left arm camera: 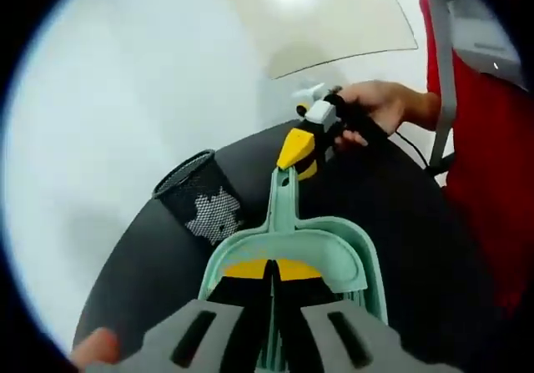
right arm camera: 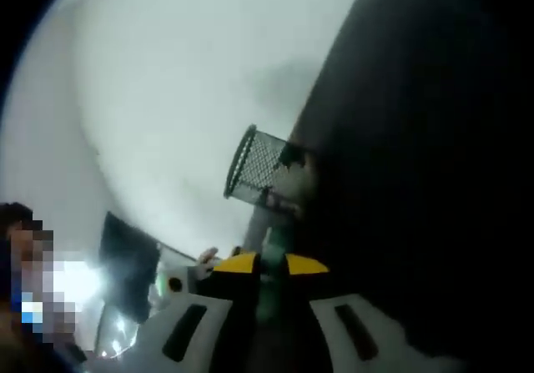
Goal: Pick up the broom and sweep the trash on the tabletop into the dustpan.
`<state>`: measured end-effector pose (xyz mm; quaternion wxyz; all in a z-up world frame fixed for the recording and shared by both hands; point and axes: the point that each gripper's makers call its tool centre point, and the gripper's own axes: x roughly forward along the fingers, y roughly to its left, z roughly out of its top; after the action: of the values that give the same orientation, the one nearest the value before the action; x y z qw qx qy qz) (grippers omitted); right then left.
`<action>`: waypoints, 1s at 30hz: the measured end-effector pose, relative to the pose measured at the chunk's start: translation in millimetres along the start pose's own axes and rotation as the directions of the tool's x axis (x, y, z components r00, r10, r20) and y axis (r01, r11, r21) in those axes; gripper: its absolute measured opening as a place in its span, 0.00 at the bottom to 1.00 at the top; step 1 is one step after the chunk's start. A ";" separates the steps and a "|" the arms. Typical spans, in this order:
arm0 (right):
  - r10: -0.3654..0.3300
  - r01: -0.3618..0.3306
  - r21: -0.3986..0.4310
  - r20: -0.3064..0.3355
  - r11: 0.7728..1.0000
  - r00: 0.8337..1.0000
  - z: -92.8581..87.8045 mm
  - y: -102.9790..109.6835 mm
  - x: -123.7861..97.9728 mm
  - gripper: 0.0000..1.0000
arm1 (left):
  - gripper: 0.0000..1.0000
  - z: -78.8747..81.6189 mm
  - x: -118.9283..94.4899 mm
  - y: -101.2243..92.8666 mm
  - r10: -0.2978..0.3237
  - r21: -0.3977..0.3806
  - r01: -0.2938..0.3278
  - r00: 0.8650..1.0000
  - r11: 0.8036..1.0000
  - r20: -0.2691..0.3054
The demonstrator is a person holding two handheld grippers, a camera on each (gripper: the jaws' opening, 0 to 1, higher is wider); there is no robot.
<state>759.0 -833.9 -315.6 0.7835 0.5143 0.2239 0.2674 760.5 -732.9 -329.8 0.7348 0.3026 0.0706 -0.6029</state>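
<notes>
**Dustpan held at both ends over a dark tabletop**

Landmark: the mint-green dustpan (left arm camera: 288,248), lying on the dark round tabletop (left arm camera: 150,277).

1. Left gripper (left arm camera: 271,277), nearest item in the left gripper view. Grey jaws with black and yellow tips, drawn together on the near rim of the dustpan's scoop.
2. Dustpan scoop, just beyond those tips; its ribbed floor shows at the right side.
3. Dustpan handle, running from the scoop away from the camera, with a hanging hole near its far end.
4. Black mesh cup (left arm camera: 200,198), standing on the tabletop just left of the dustpan's handle; a crumpled pale scrap shows through the mesh (material cannot be told).
5. Right gripper (left arm camera: 302,152), at the far end of the handle; yellow tips closed on the handle end, a person's hand (left arm camera: 380,106) behind it.
6. Red garment, right of the dustpan at the tabletop's edge.
7. White floor beyond the tabletop.

Right gripper view (dim): own yellow-tipped jaws narrow around a pale green bar; the mesh cup (right arm camera: 259,173) stands beyond the tips.
</notes>
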 end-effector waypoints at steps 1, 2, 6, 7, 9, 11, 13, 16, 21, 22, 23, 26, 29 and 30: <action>0.002 -0.002 0.003 0.000 1.000 1.000 -0.1 0.0 -0.3 0.13 | 0.05 3.2 3.1 2.5 0.010 0.002 -0.010 1.000 1.000 -0.006; 0.005 -0.005 0.007 0.001 1.000 1.000 0.0 0.0 -0.2 0.13 | 0.06 6.7 6.8 3.5 0.012 0.017 -0.012 1.000 1.000 -0.013; 0.010 -0.010 -0.002 0.001 1.000 1.000 -0.1 2.6 0.0 0.13 | 0.00 11.6 20.6 -5.5 -0.073 0.030 0.074 0.997 0.997 -0.028; 0.007 -0.007 -0.009 0.005 1.000 1.000 0.2 3.0 -0.7 0.13 | 0.00 12.1 21.6 -0.1 -0.056 0.034 0.057 0.998 0.998 -0.031; 0.008 -0.008 -0.025 0.006 1.000 1.000 0.2 4.0 -1.0 0.13 | 0.00 11.3 20.7 1.2 -0.069 0.027 0.069 0.997 0.997 -0.030; 0.006 -0.005 -0.038 0.008 0.999 1.000 0.6 3.8 -1.2 0.13 | 0.00 10.5 21.0 1.2 -0.081 -0.039 0.080 0.997 0.996 -0.017; 0.007 -0.007 -0.038 0.009 0.999 1.000 2.5 -0.2 -0.8 0.13 | 0.00 9.7 20.0 1.1 -0.076 -0.021 0.076 0.997 0.997 -0.001; 0.025 -0.024 -0.027 0.009 0.999 1.000 3.3 0.4 -1.2 0.14 | 0.00 6.3 8.6 1.3 -0.053 -0.034 0.053 0.999 0.998 -0.011; 0.061 -0.059 -0.023 0.096 0.998 0.994 17.6 7.0 -6.1 0.20 | 0.09 12.9 -51.8 30.6 0.197 -0.309 -0.134 0.964 0.942 0.181; 0.067 -0.062 -0.046 0.124 0.997 0.990 22.7 6.8 -6.3 0.20 | 0.09 2.4 -65.4 34.5 0.259 -0.322 -0.195 0.951 0.926 0.168; 0.064 -0.053 -0.073 0.151 0.996 0.986 26.8 4.8 -6.8 0.20 | 0.09 -5.3 -78.6 37.8 0.321 -0.325 -0.253 0.931 0.911 0.175; 0.039 -0.005 -0.167 0.200 0.986 0.979 31.0 4.0 -9.6 0.20 | 0.11 -21.6 -114.0 39.9 0.460 -0.483 -0.316 0.862 0.817 0.214; 0.025 0.036 -0.267 0.225 0.963 0.974 34.1 4.5 -11.0 0.21 | 0.12 -40.5 -128.2 30.1 0.497 -0.534 -0.332 0.845 0.777 0.197; 0.033 0.041 -0.297 0.238 0.954 0.971 36.6 6.9 -12.0 0.21 | 0.13 -45.1 -129.4 28.0 0.498 -0.535 -0.342 0.849 0.773 0.177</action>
<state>771.6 -864.5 -294.7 0.8742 0.4177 0.0853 0.2324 764.2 -597.4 -295.4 0.9052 0.0190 0.0331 -0.4232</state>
